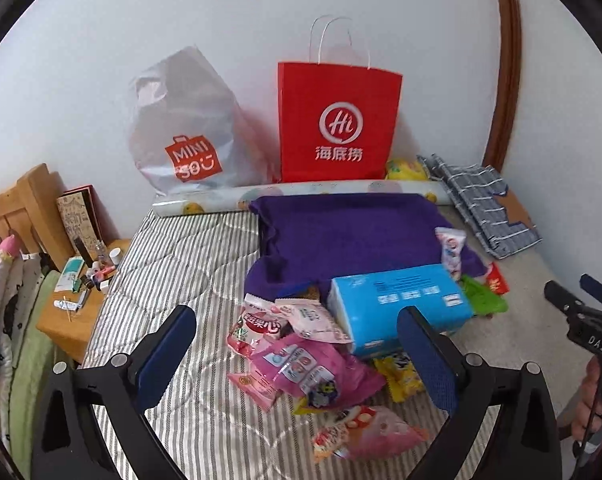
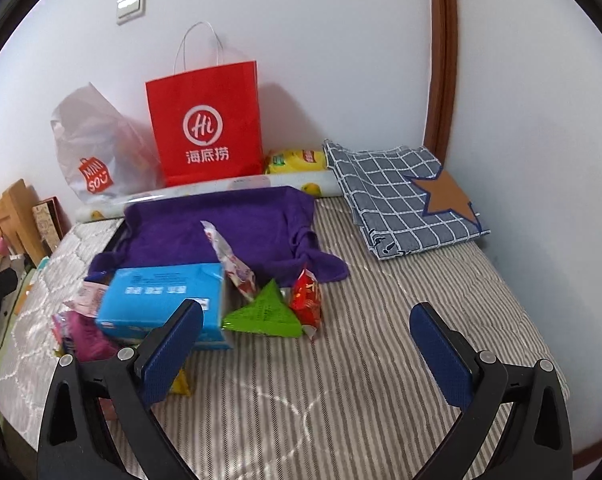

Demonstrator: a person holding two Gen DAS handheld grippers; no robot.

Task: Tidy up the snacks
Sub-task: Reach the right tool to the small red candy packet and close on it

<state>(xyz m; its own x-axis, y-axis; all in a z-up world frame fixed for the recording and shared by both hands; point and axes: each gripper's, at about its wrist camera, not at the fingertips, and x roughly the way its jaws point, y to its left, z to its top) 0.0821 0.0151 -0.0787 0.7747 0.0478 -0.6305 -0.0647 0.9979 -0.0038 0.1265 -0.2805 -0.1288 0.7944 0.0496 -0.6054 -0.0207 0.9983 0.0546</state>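
Left wrist view: left gripper (image 1: 297,354) spread wide, gripping nothing, hovering over striped mattress (image 1: 173,272). Between the jaws, a heap of pink snack packets (image 1: 301,364); just below them a pink-and-red packet (image 1: 365,432). Blue tissue pack (image 1: 397,304) sits just ahead of the right finger, yellow snack packet (image 1: 399,374) beside that finger. Purple towel (image 1: 353,236) farther ahead, red Haidilao paper bag (image 1: 337,124) and Miniso plastic bag (image 1: 189,136) against the wall beyond. Right gripper (image 1: 577,300) at far right edge, its opening cannot be told here. Right wrist view: right gripper (image 2: 307,352) wide apart, empty, bare mattress between the jaws. Tissue pack (image 2: 161,300) behind the left finger, green triangular packet (image 2: 265,316) and red packet (image 2: 307,300) ahead between the jaws. Checked cloth (image 2: 397,192) far ahead right.
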